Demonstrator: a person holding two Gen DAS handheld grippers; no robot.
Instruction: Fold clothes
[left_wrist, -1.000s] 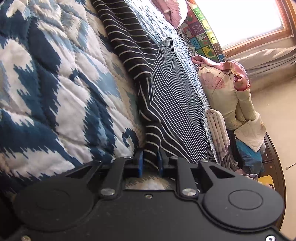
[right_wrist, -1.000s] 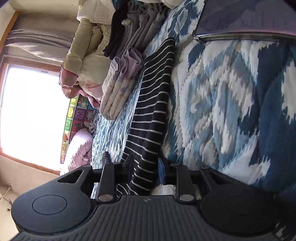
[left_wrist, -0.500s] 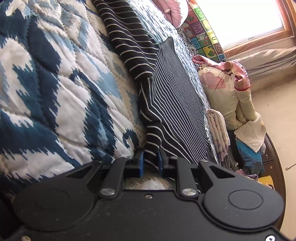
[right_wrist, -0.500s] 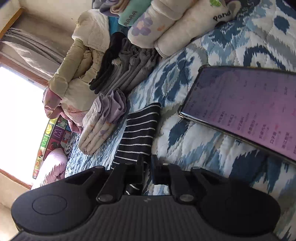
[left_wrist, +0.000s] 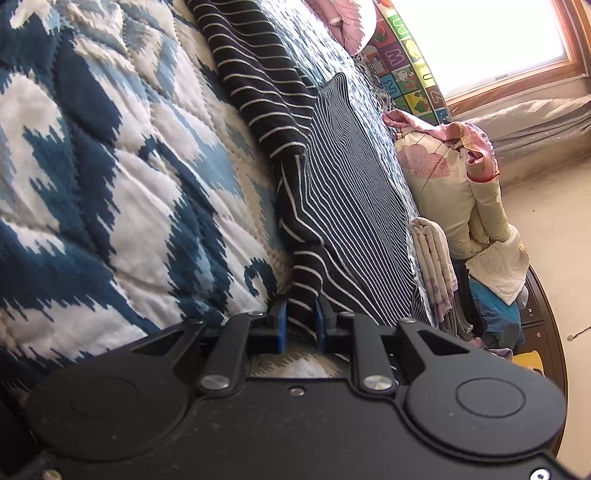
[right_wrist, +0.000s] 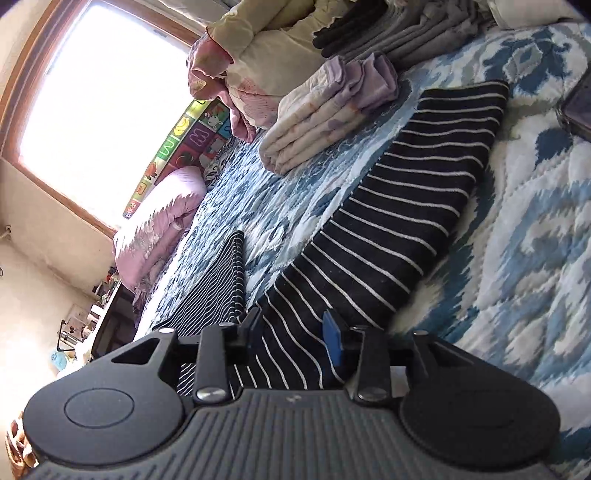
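I have the blue-and-white quilt (left_wrist: 110, 177) under everything, and the black striped garment (left_wrist: 332, 206) lies flat on it in a long band, one folded end reaching toward the stack of folded clothes (right_wrist: 325, 114) by the window side. My left gripper (left_wrist: 300, 317) is clenched on the near edge of that garment: the blue pads (left_wrist: 281, 325) pinch a narrow fold of striped cloth between them. My right gripper (right_wrist: 293, 334) has its jaws opening; the striped cloth passes between the fingers, and the pads look clear of it, though the cloth runs close to the left one and I cannot be sure there.

Against half a second ago, the right jaws were nearly closed on the fabric and the phone (right_wrist: 576, 107) filled much of that view; now it sits only at the edge. The left view is unchanged.
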